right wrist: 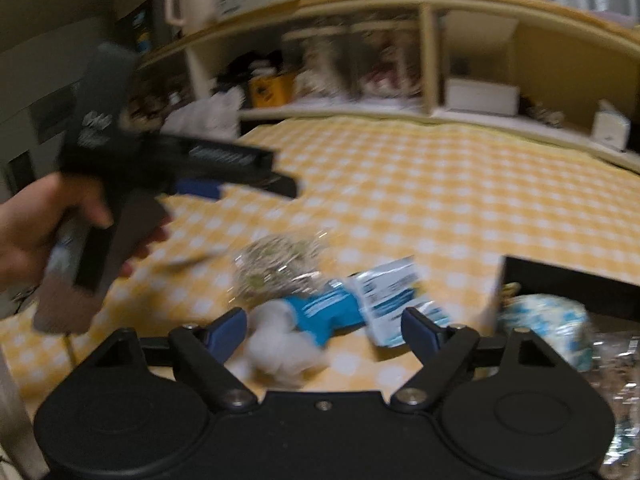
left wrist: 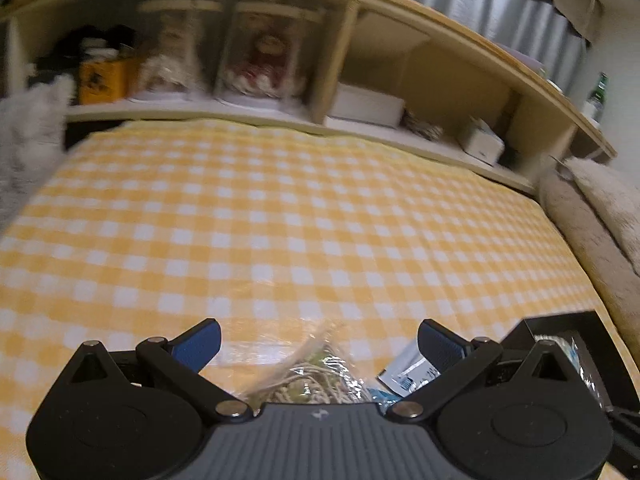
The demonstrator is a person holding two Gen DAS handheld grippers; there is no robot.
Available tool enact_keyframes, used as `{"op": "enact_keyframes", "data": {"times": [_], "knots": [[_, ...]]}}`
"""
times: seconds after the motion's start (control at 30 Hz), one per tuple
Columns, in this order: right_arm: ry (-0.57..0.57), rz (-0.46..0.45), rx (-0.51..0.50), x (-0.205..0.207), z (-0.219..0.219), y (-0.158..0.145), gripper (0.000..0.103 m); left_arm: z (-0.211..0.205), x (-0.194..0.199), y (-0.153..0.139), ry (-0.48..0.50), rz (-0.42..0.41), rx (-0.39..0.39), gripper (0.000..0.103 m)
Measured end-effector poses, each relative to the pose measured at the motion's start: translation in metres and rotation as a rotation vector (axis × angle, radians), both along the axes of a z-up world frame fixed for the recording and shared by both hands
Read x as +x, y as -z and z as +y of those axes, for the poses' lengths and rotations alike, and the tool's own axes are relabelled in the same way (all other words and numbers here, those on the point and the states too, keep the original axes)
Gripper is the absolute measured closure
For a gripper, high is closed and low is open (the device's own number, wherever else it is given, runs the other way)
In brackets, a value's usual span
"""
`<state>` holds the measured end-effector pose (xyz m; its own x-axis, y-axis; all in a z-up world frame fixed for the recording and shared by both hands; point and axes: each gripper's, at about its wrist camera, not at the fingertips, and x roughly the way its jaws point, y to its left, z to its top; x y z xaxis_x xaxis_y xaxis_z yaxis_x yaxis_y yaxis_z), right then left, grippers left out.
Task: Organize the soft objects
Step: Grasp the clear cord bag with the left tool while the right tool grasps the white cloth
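Note:
On the yellow checked cloth lie a clear bag of pale stringy stuff, a blue-and-white packet with white cotton balls and a white-and-blue pack. My right gripper is open, just above and in front of the cotton packet. My left gripper is open over the stringy bag, with the white-and-blue pack by its right finger. In the right wrist view the left gripper hovers above the cloth, held by a hand.
A black box at the right holds a blue-patterned soft bundle. A wooden shelf unit with jars, tins and white boxes runs along the back. A fluffy grey thing is at far left, a beige cushion at right.

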<state>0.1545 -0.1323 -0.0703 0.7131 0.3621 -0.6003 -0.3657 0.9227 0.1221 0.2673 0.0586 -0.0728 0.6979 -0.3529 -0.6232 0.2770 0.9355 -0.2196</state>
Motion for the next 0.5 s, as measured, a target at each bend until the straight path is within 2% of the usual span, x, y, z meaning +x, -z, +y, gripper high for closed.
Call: {"op": "enact_keyframes", "data": {"times": [0.07,0.2,0.33,0.4,0.5], "knots": [[-0.041,0.025,0.005,0.004,0.007,0.008,0.022,-0.002,0.007,0.009,0.034,0.010,0.011,0.000],[-0.103,0.065,0.006,0.013,0.020,0.022,0.034,-0.005,0.019,0.024,0.069,0.033,0.052,0.000],[-0.150,0.087,-0.022,0.021,0.029,0.033,0.043,0.000,0.025,0.037,0.073,0.102,0.047,0.001],[-0.168,0.088,-0.032,0.025,0.032,0.037,0.045,-0.001,0.023,0.040,0.103,0.144,0.060,0.001],[-0.175,0.086,-0.048,0.030,0.037,0.040,0.053,-0.003,0.014,0.042,0.157,0.184,0.098,0.002]]}}
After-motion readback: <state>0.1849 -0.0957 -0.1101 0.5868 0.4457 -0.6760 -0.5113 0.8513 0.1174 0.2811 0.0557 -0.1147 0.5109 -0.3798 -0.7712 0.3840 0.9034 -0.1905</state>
